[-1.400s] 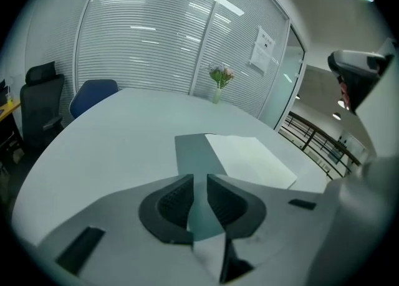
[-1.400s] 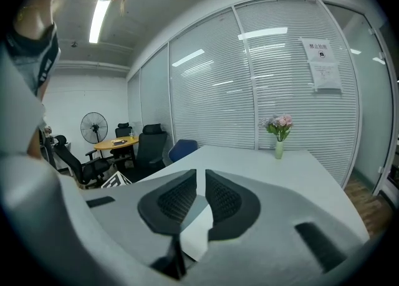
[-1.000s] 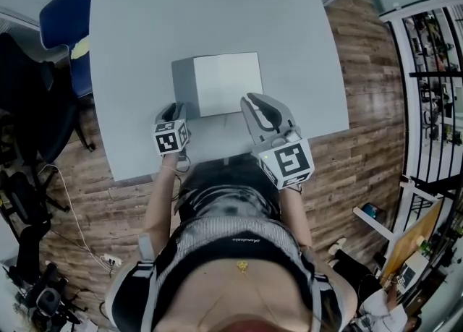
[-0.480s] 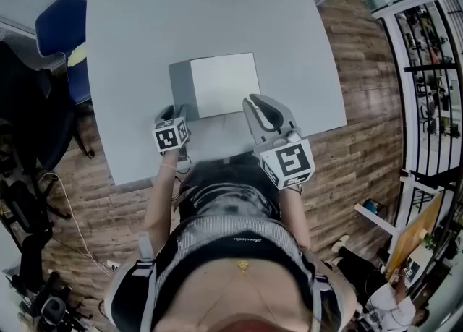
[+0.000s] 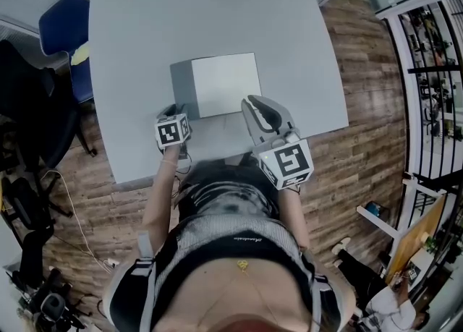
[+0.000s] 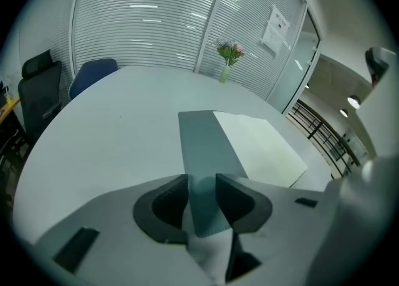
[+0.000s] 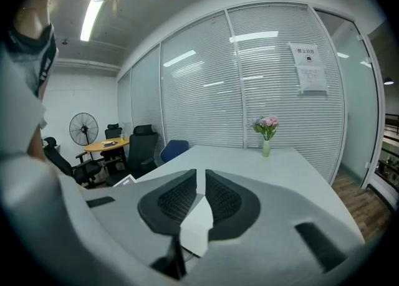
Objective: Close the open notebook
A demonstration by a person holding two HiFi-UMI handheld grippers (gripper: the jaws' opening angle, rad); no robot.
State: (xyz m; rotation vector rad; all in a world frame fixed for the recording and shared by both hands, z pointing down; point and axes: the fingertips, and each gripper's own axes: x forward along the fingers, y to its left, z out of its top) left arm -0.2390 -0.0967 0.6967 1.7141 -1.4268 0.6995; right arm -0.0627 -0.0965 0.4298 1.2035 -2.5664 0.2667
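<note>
The open notebook lies on the grey table (image 5: 145, 34), its grey cover (image 5: 184, 90) at the left and a white page (image 5: 227, 83) at the right. My left gripper (image 5: 173, 109) is at the cover's near edge. In the left gripper view its jaws (image 6: 201, 182) stand apart with the near end of the grey cover (image 6: 202, 147) between them and the pads not pressing on it. They have just been opening, then came in slightly. My right gripper (image 5: 253, 100) hovers at the white page's near right corner, its jaws (image 7: 201, 172) almost together with nothing between them.
A blue chair (image 5: 61, 27) and black chairs stand off the table's left side. A vase of flowers (image 6: 228, 60) is at the table's far end, before a glass wall with blinds. The person's body is against the near edge (image 5: 217, 158). A black railing (image 5: 434, 70) runs at the right.
Both grippers and the notebook stay where they were in the head view; only the view itself has shifted a little.
</note>
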